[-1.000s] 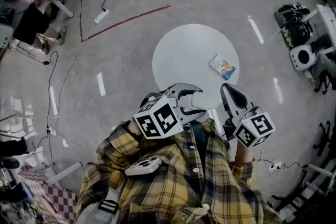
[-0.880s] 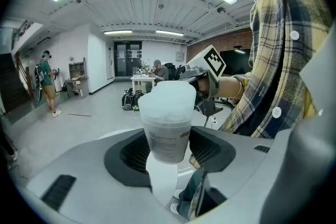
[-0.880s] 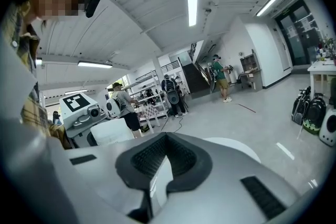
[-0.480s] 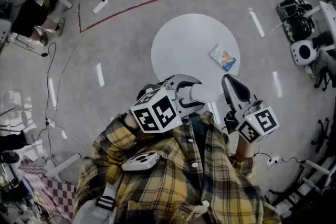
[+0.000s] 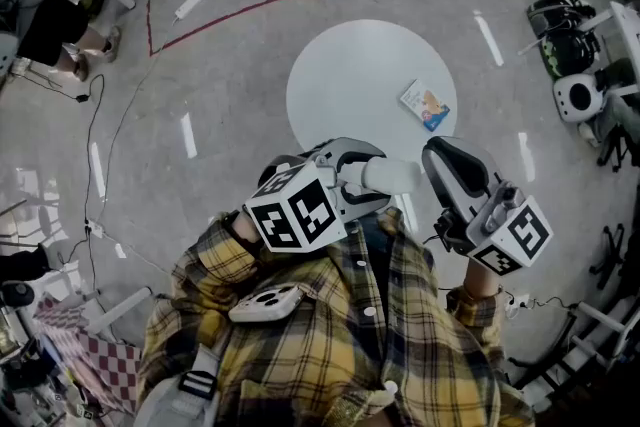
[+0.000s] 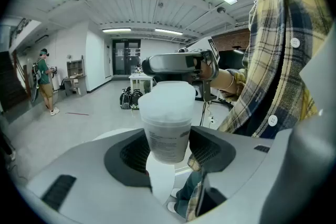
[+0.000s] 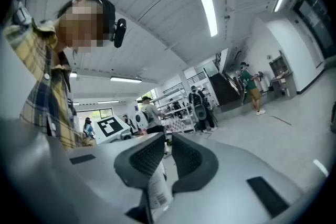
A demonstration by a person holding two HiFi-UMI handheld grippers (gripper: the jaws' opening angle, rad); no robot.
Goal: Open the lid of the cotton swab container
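Observation:
A translucent white cotton swab container (image 6: 167,134) with its lid (image 6: 166,95) on sits between the pads of my left gripper (image 6: 168,150), which is shut on its body. From the head view, the container (image 5: 392,176) sticks out of the left gripper (image 5: 362,175) toward the right, close to my chest. My right gripper (image 5: 438,153) is just right of it with its jaws together. In the right gripper view, a thin printed label strip (image 7: 158,192) hangs pinched between the shut pads of the right gripper (image 7: 168,152). That gripper (image 6: 176,63) shows behind the lid.
A round white table (image 5: 340,95) stands in front of me, bearing a small printed packet (image 5: 425,106). Red tape lines (image 5: 240,15) and cables cross the grey floor. Equipment (image 5: 575,65) stands at the right. People stand farther off in the room.
My right gripper has risen and tilted, its marker cube swinging out to the right. The left gripper and the container have stayed put.

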